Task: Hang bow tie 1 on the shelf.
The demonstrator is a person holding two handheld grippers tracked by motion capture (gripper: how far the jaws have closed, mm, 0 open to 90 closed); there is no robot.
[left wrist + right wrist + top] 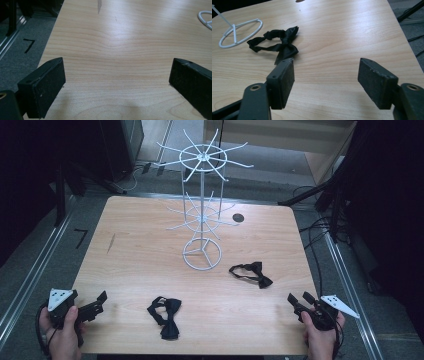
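Two black bow ties lie on the wooden table (140, 250). One bow tie (165, 315) rests near the front edge at the middle; the other bow tie (251, 273) (277, 44) lies to the right of the white wire stand (202, 210). My left gripper (100, 301) (117, 82) hovers open at the front left corner, over bare wood. At the front right corner my right gripper (299, 299) (326, 82) stands open, empty, with the right bow tie just beyond its left jaw.
The wire stand's ring base (202, 254) (239, 31) sits at the table's middle, with two tiers of spokes above. A dark round hole (238, 217) marks the far right of the table. Cables (320, 235) and dark frames surround the table.
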